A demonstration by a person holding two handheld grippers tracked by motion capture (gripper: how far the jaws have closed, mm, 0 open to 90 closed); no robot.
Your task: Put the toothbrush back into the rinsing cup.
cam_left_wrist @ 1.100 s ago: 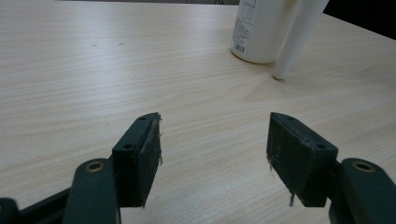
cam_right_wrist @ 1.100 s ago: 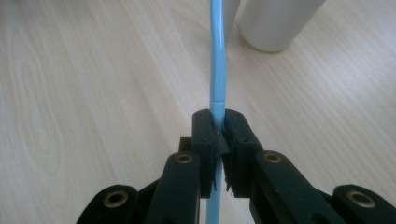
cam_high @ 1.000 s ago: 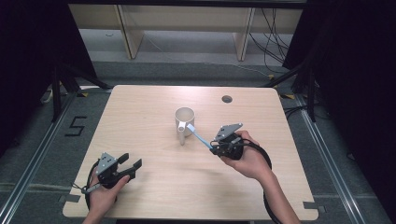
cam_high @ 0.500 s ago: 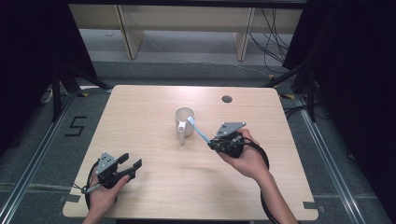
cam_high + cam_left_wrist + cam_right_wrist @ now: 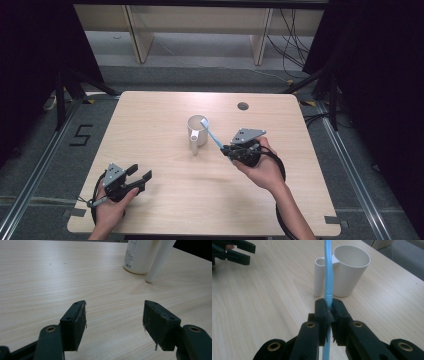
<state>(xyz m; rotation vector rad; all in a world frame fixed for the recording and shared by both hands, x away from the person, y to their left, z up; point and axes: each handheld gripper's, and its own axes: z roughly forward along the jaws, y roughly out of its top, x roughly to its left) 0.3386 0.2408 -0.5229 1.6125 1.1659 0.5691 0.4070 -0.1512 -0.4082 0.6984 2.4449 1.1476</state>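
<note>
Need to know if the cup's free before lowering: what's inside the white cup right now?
The white cup looks empty in the right gripper view. The toothbrush head sits over its rim, held by the right gripper. The cup's bottom is hidden.

The top of my blue toothbrush (image 5: pixel 329 270) runs off the right gripper view's upper edge; its lower handle hides between my right fingers (image 5: pixel 322 315). The cup (image 5: pixel 140 255) is cropped above.

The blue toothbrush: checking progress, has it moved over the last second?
Yes. The blue toothbrush, clamped in the right claw, has risen toward the white cup; its head is now over the rim.
</note>
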